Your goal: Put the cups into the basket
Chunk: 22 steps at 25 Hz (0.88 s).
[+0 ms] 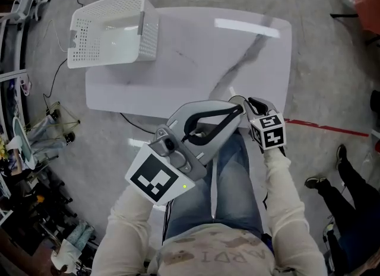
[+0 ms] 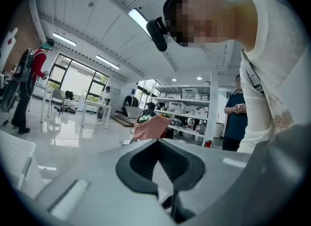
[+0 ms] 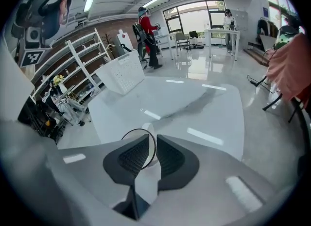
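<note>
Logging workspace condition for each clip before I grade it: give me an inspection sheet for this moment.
Surface: white marbled table, glossy.
Job's things: white perforated basket at the far left corner, overhanging the edge, no cups seen inside; one clear cup in the right gripper.
Clutter: nothing seen on the table.
Grippers: right gripper shut on the clear cup's wall; left gripper shut, empty, aimed up at the person.
Cables: thin cable on the floor left of the table.
Surroundings: cluttered shelving, red floor line, bystander's legs.
</note>
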{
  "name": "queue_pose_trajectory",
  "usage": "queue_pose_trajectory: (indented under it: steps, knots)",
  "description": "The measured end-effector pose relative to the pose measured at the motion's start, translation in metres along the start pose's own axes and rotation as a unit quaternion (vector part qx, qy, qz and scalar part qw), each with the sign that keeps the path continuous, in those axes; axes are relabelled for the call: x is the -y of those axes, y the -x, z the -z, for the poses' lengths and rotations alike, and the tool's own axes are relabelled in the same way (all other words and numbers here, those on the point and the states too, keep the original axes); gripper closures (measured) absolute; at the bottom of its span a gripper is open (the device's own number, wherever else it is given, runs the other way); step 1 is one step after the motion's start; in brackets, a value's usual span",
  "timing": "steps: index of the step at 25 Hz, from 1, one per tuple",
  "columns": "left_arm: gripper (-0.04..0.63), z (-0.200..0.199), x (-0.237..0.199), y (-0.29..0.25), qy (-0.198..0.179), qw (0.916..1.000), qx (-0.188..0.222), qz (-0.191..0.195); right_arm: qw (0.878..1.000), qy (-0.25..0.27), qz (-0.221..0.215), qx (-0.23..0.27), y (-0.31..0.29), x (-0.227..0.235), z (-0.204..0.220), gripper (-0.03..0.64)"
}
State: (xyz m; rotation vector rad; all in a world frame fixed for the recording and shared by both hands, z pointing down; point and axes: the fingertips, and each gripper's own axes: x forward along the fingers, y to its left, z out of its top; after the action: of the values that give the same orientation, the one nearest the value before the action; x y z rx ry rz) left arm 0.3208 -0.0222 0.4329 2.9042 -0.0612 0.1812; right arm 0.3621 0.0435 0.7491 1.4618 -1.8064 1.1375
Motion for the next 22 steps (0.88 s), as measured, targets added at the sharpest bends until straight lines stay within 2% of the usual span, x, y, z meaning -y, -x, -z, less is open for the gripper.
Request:
queue_pose_trajectory:
  steps: [8,12,15,22]
  knots:
    - [0.594,0.018,0.002,0.006,0.011,0.9999,-0.011,-0.006,0.998,0.005,0.009,-0.059,-0.025,0.001,0.018,0.534]
    - [0.594,0.021,0.004,0.009,0.011,0.9998,-0.012,-0.014,0.996,0.027,0.03,-0.076,-0.031,0.002,0.018,0.552]
    - [0.594,0.018,0.005,0.01,0.011,0.9997,-0.007,-0.022,0.995,0.054,0.041,-0.079,-0.031,-0.001,0.015,0.558]
    - [0.594,-0.007,0.005,0.018,0.002,0.9987,0.0,-0.051,0.994,0.067,0.042,-0.069,-0.003,-0.007,0.007,0.56]
